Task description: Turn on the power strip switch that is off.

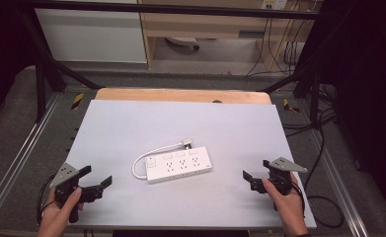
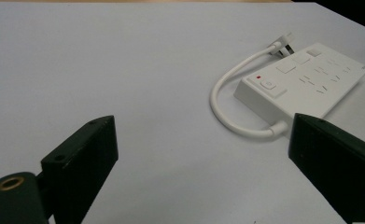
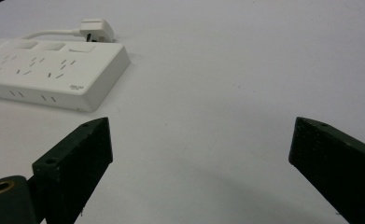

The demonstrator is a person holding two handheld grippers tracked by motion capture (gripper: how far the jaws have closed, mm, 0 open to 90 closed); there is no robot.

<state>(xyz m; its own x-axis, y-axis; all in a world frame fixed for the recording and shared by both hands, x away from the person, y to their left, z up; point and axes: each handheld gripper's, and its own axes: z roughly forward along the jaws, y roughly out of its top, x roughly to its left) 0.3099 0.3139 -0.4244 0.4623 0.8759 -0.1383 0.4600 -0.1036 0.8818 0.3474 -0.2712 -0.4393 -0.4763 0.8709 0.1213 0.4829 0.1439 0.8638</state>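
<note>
From the high view, the white power strip (image 1: 179, 167) lies flat near the middle of the pale bench (image 1: 131, 123), its short cord (image 1: 148, 157) looping out of its left end and back along its far side to the plug (image 1: 186, 144), which rests just behind the strip. The left gripper (image 1: 96, 177) hangs well off to the left of the strip and a little nearer the person, held in the left hand (image 1: 62, 207); its fingers are spread apart with nothing between them. The right gripper (image 1: 255, 170) sits well off to the right of the strip, in the right hand (image 1: 284, 197), also clear of it.

Over to the left gripper view: the two black fingers (image 2: 82, 163) stand wide apart over bare bench, and the power strip (image 2: 306, 84) lies ahead and to the right, untouched, with its cord (image 2: 227, 107) curling toward the camera and the plug (image 2: 283, 46) beyond.

Now the right gripper view: again the fingers (image 3: 73, 163) are spread wide, holding nothing. The power strip (image 3: 49, 74) lies ahead to the left, apart from them, with the plug (image 3: 96, 29) just behind its far edge.
</note>
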